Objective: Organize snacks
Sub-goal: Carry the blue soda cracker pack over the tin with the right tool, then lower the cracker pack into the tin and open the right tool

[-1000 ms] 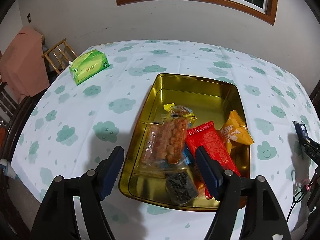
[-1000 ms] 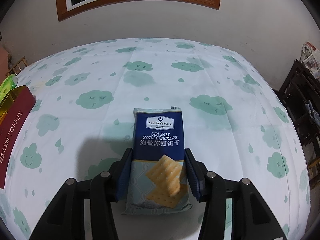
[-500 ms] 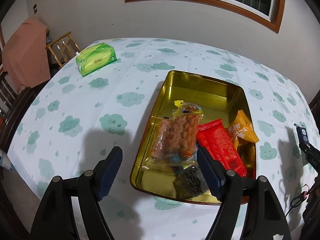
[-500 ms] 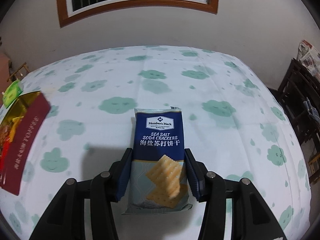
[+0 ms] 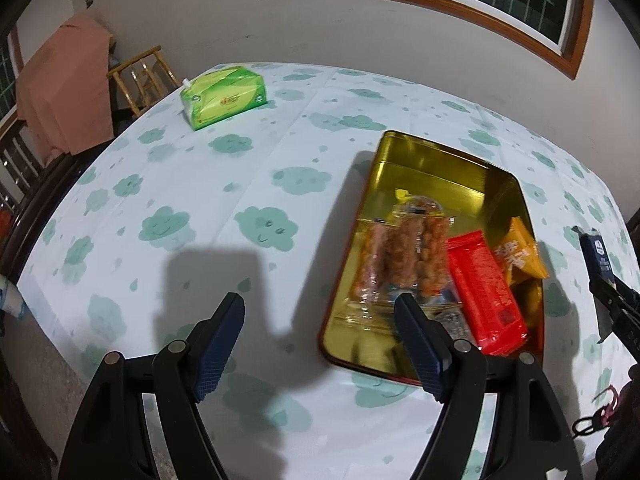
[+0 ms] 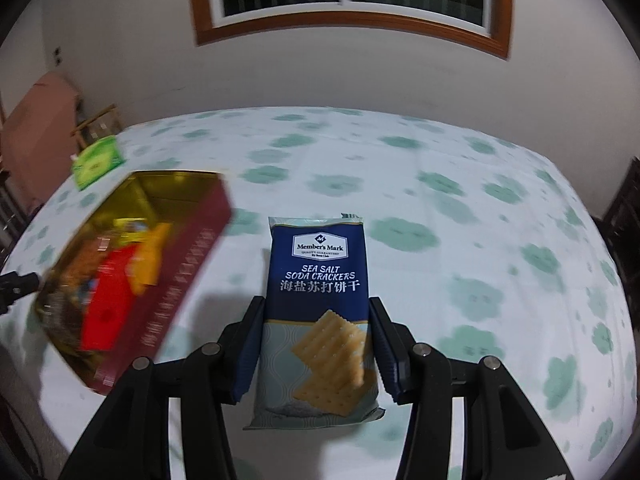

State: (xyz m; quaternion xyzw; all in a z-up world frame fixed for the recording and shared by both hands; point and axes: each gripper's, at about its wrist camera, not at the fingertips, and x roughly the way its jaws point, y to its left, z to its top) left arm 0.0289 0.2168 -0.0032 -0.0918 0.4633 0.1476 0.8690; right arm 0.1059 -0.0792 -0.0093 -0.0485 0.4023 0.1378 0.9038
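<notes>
My right gripper is shut on a blue pack of sea salt soda crackers and holds it above the table. The pack's edge also shows at the right of the left wrist view. A gold tin with dark red sides sits on the cloud-print tablecloth. It holds a clear bag of peanuts, a red packet, an orange packet and a dark packet partly hidden behind my finger. My left gripper is open and empty, above the table at the tin's near left corner.
A green tissue pack lies at the table's far left, also blurred in the right wrist view. A wooden chair and a pink cloth stand beyond the left edge. Dark furniture stands at the right.
My right gripper has swung left with the cracker pack, bringing the tin into its view. My left gripper has pulled back and to the left, off the tin.
</notes>
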